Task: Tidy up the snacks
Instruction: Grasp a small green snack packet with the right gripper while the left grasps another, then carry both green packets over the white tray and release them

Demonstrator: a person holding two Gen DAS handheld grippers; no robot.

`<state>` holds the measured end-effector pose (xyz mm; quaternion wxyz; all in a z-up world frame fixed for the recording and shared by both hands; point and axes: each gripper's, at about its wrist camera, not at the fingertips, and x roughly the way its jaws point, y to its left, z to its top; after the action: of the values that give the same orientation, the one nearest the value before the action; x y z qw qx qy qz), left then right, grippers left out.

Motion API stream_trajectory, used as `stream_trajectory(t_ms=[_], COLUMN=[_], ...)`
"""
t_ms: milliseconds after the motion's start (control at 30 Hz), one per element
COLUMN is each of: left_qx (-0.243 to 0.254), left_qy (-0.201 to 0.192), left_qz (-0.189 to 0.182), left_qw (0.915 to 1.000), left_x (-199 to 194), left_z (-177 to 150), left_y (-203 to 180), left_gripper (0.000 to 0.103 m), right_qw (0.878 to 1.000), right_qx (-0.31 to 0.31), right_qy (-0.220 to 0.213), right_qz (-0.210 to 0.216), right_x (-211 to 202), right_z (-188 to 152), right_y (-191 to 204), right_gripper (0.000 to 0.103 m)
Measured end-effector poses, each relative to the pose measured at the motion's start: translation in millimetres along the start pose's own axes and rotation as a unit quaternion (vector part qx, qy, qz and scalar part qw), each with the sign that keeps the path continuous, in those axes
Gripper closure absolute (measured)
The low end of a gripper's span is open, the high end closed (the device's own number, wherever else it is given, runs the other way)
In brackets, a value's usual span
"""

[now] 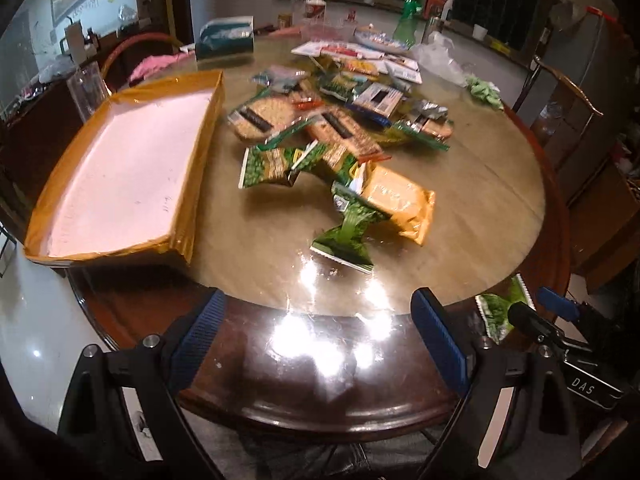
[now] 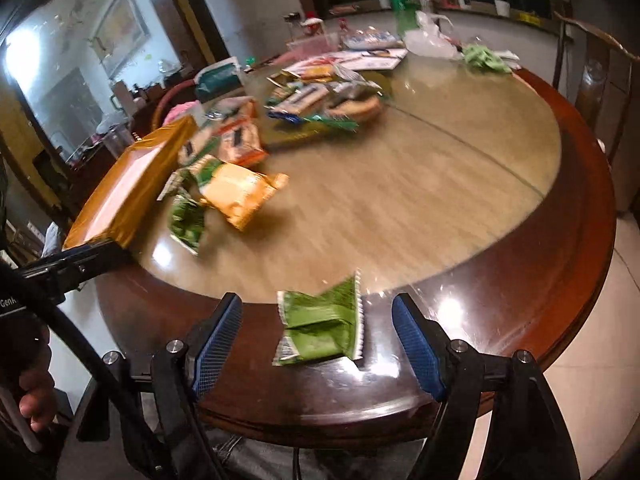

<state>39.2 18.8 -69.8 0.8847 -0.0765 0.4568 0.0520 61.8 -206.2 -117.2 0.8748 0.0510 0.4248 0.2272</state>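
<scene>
A heap of snack packets lies in the middle of the round table. An orange packet and a twisted green packet sit nearest to me. Left of the heap stands a shallow tray with yellow-taped walls and a bare white floor. My left gripper is open wide over the table's near rim, with nothing between its fingers. My right gripper is open around a small green packet that lies on the dark rim. Its pads stand clear of the packet on both sides.
Papers, a green bottle, a teal tissue box and a crumpled plastic bag crowd the far side of the table. Wooden chairs stand to the right. A hand holds the left gripper's handle.
</scene>
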Motion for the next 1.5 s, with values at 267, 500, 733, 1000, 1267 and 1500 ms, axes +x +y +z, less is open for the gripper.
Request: stream_trajectory(t_ms=[267,500,733,1000,1267,1500], left_qx=[0.038,0.094,0.122,0.053,-0.026,-0.098], left_qy=[0.002,0.001,0.027,0.022,-0.004,-0.052], left_qz=[0.038,0.058,0.078,0.047,-0.001,0.052], left_qw=[0.9985,0.9939,0.989,0.9972,0.9996,0.9925], left_x=[28.3,63.9,79.6,77.3,40.5,-11.2], left_z=[20.0,46.4,53.1,63.1,57.9,68.1], left_y=[-5.8,-30.1,-39.0,-23.4,29.6,132.2], left_gripper=[0.009,0.028,0.054,0.056,0.057,0.057], right_qw=[1.0,0.997,0.992,0.986,0.976,0.968], right_qx=[-0.02,-0.02,0.012,0.009,0.012,-0.058], right_qy=[-0.001,-0.026,-0.02,-0.007,-0.033,-0.034], right_qz=[-0.012,0.065,0.122,0.165,0.213,0.242], right_x=[19.9,31.7,54.7,60.0,44.8,44.3], right_z=[-1.7,4.5,40.3,65.3,80.8,96.9], right_y=[10.5,4.6,0.7,5.8,29.1,123.9], right_gripper=[0.064,0.066,0.066,0.066,0.066,0.066])
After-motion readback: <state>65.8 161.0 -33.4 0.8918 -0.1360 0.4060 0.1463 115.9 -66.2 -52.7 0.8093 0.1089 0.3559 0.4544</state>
